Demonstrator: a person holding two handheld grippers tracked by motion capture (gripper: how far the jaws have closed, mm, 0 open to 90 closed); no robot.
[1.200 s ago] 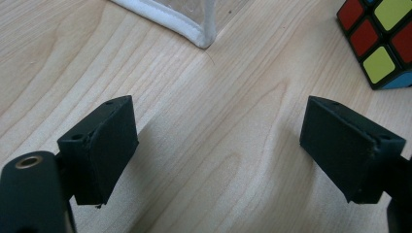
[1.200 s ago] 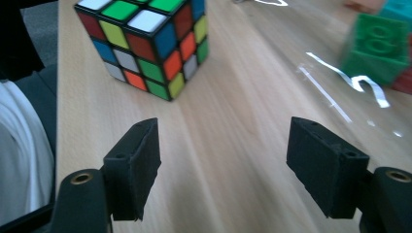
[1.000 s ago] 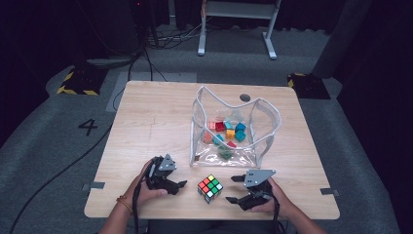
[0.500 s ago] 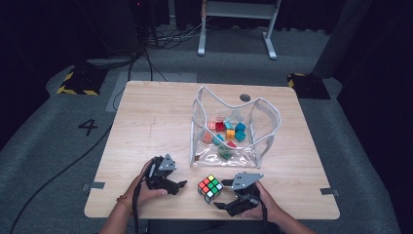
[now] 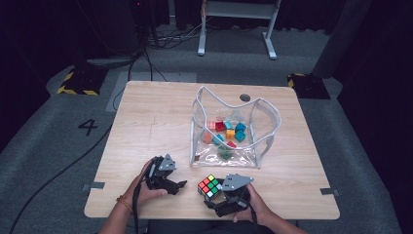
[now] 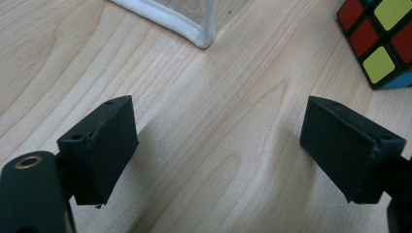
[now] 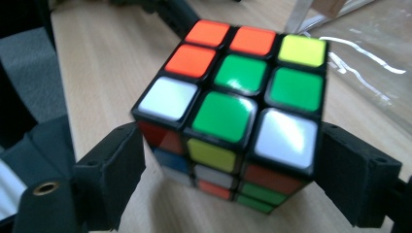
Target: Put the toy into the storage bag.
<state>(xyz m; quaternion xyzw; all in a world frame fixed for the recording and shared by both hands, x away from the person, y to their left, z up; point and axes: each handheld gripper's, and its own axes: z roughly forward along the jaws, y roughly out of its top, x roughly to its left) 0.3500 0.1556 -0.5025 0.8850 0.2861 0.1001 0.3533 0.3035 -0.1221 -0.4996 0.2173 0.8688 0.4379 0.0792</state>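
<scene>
We are putting our right gripper [image 5: 215, 196], fingers just opening wide, around the cube [image 7: 233, 111]; our left gripper's [image 5: 181, 184] fingers are gaping, empty.

Brightly lit from overhead on the bench [image 5: 146, 122], dark all around it. Soft and low in detail in the high view. Glare on the white tiles of the cube [image 7: 233, 116] in the right gripper view, its near corner slightly blurred. Soft shadows under both tool pads beside the cube [image 6: 379, 43]
</scene>
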